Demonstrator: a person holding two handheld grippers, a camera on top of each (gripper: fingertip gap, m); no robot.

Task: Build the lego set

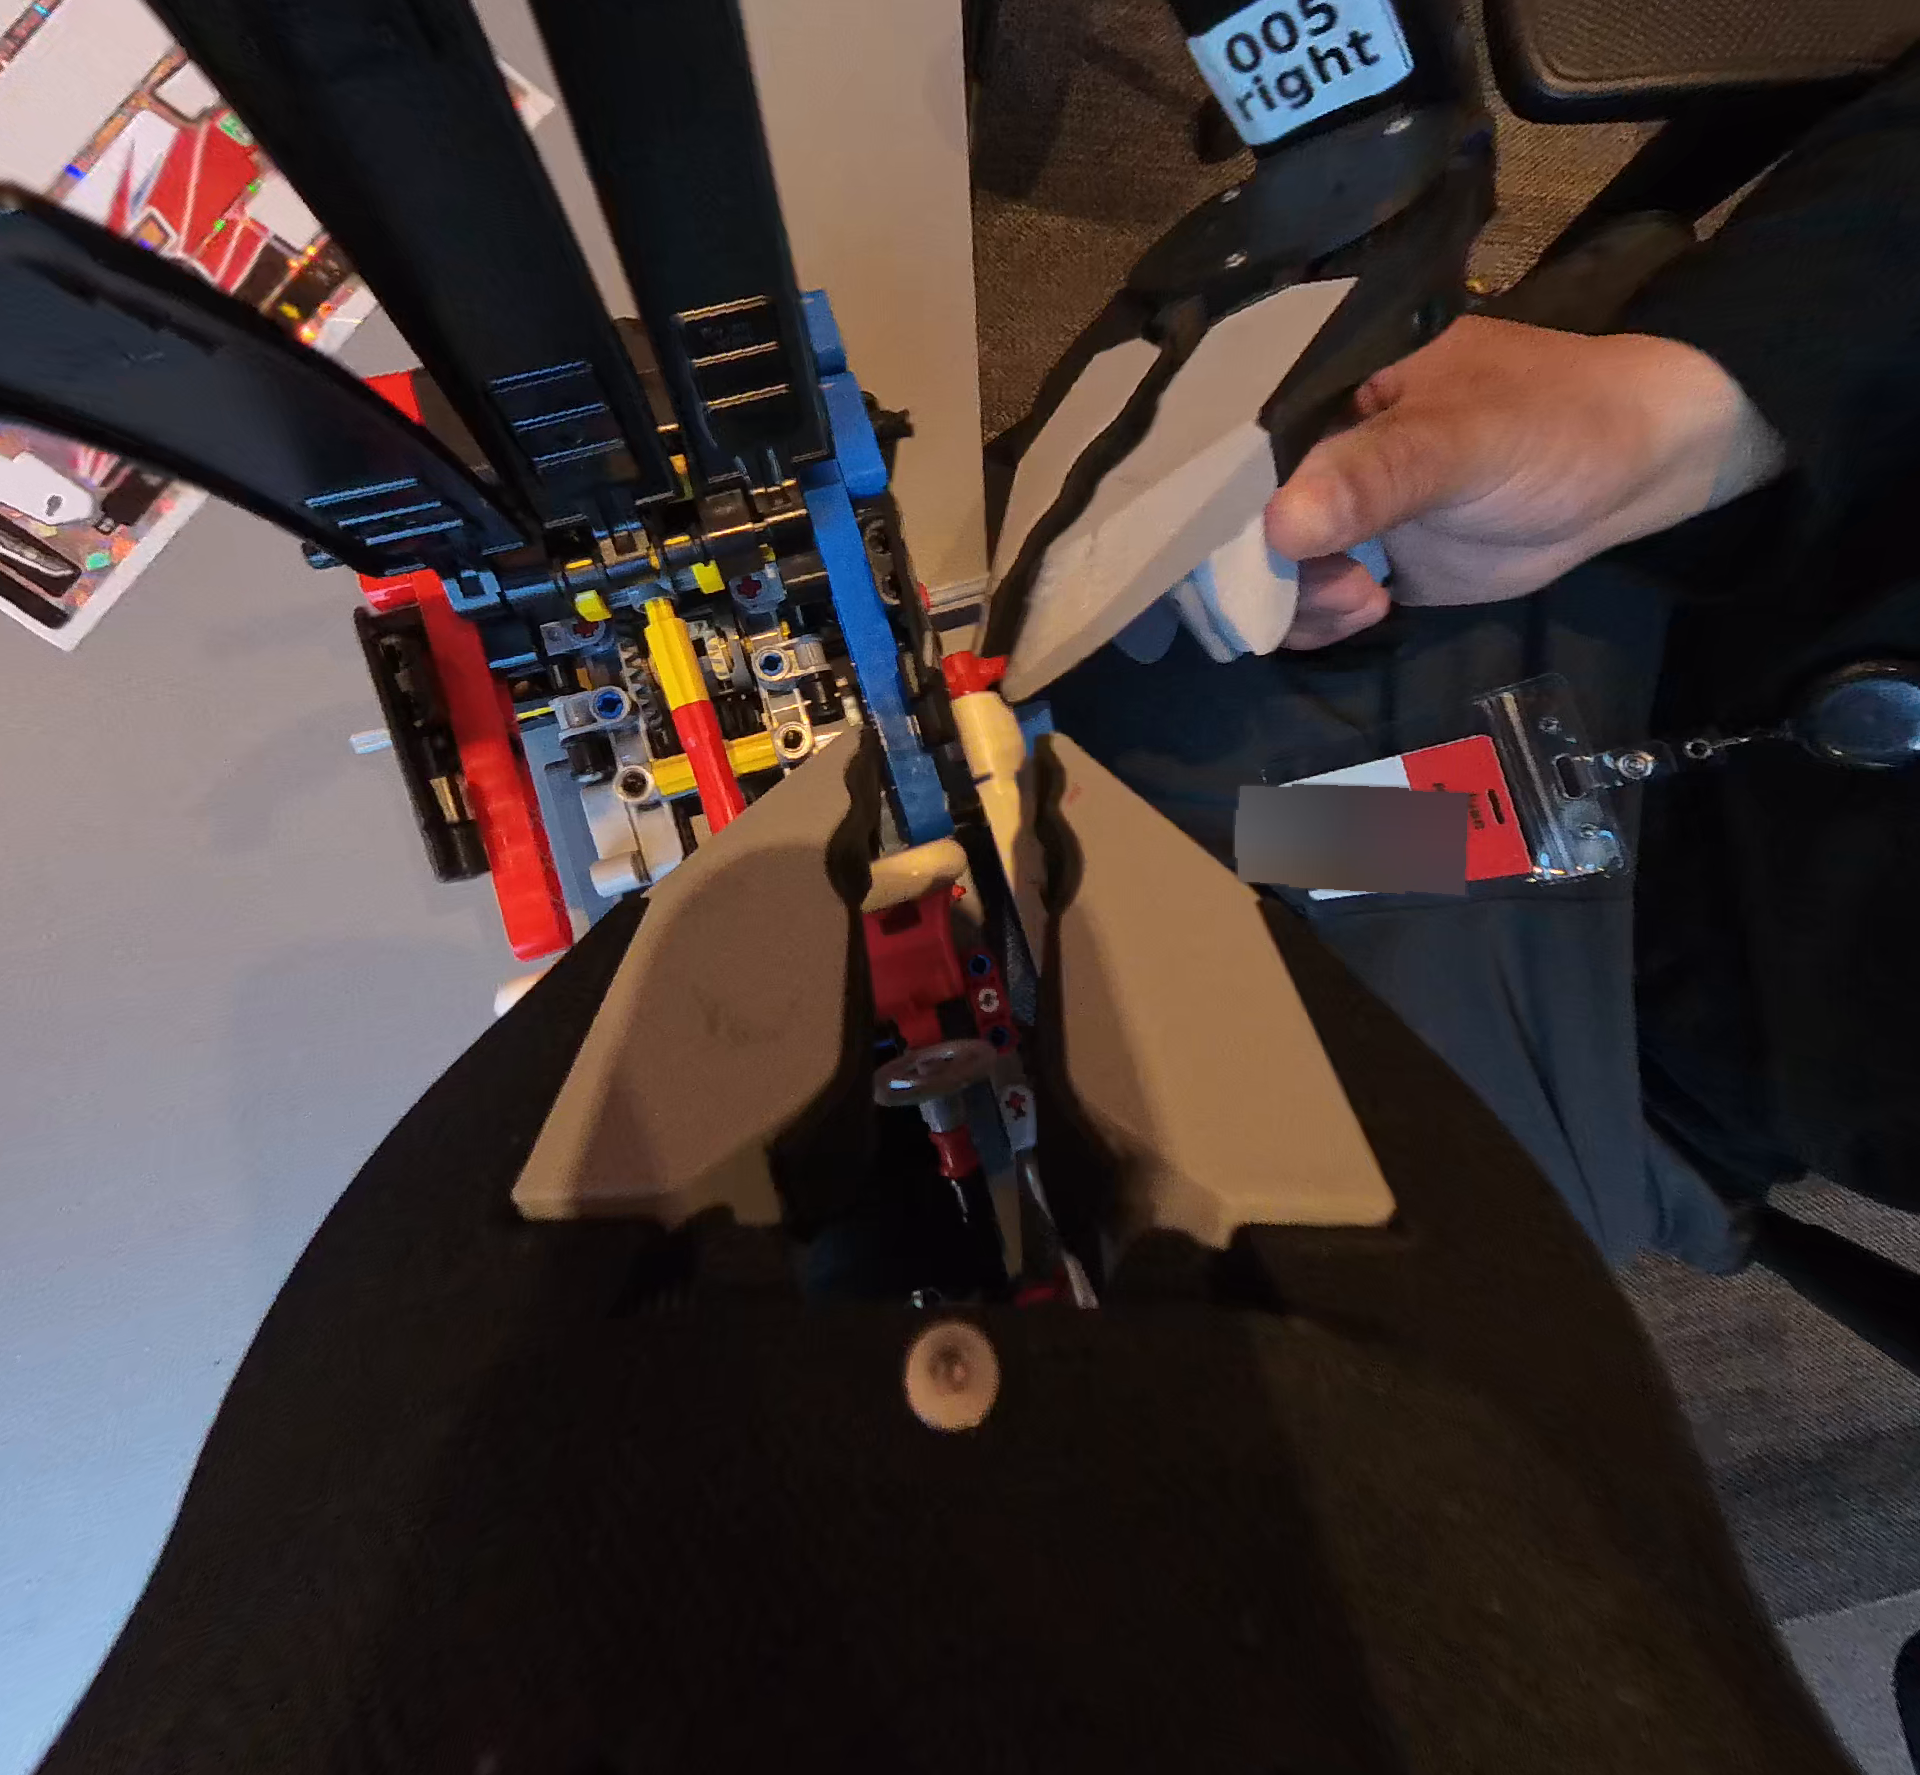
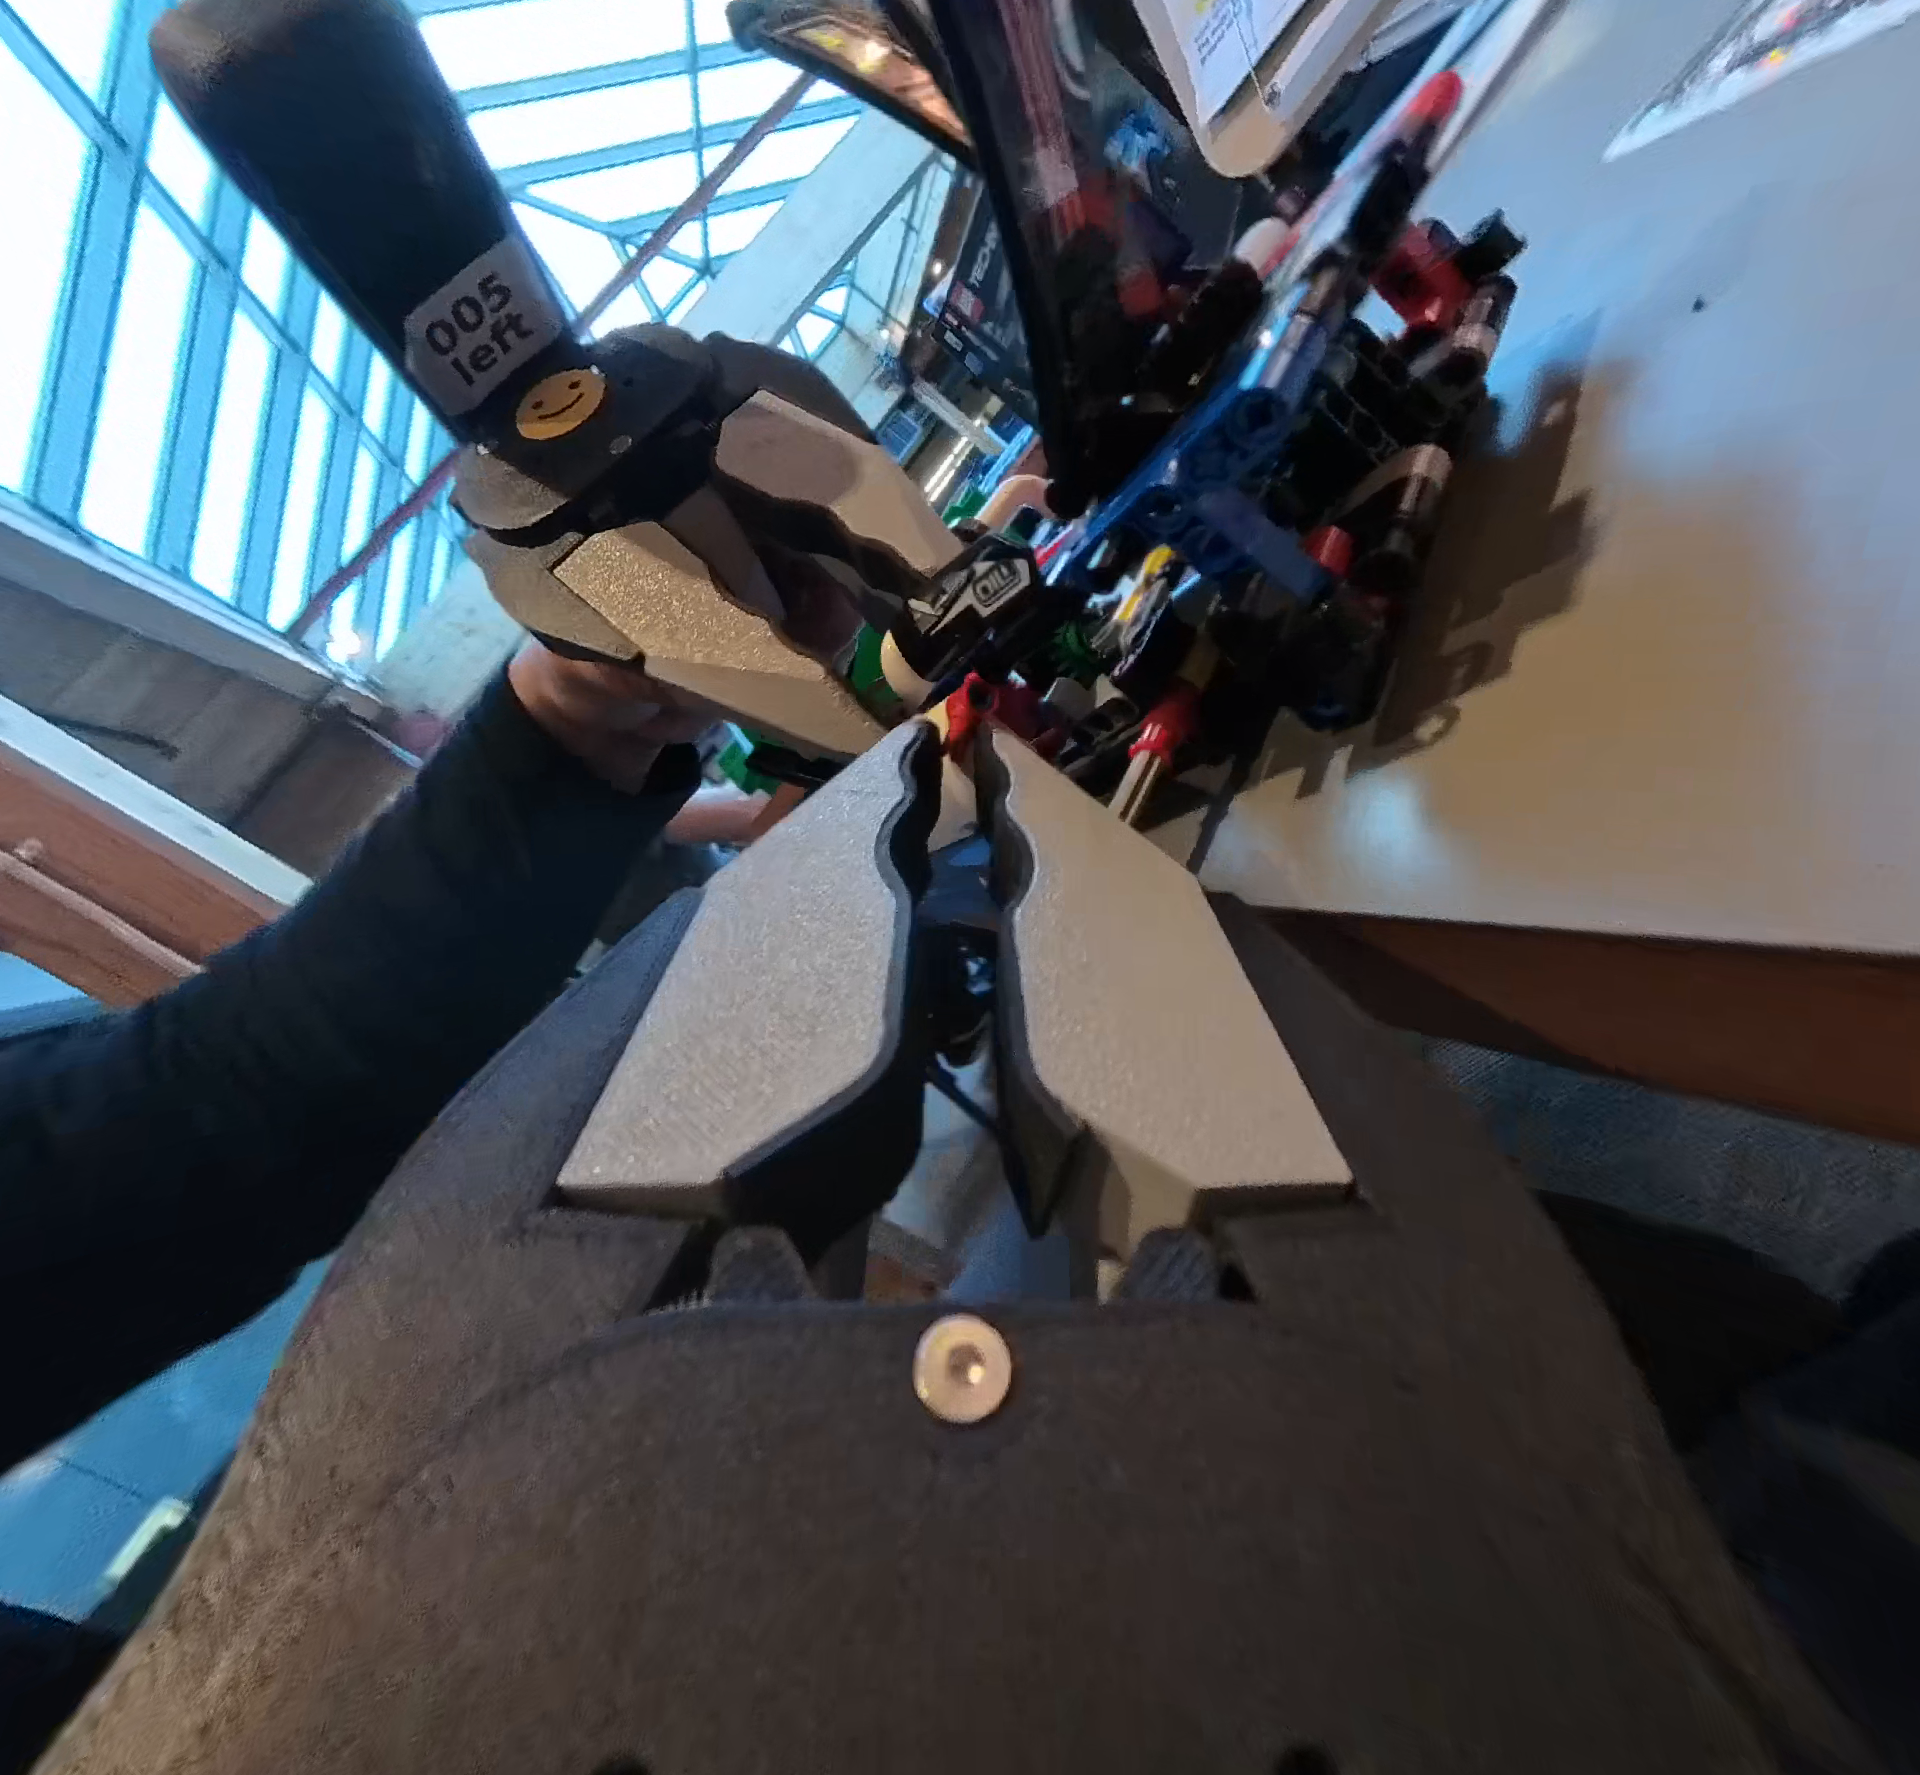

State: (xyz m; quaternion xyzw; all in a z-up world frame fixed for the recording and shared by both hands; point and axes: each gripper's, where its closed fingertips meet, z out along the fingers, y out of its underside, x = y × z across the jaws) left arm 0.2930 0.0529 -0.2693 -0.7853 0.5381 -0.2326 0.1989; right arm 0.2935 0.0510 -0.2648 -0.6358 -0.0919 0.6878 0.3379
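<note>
While the left gripper (image 1: 951,780) clamps the lego model (image 1: 665,645) by its blue side at the white surface's (image 1: 187,894) edge, the right gripper (image 2: 961,754) pinches a small red pin (image 2: 971,699) on it.
</note>
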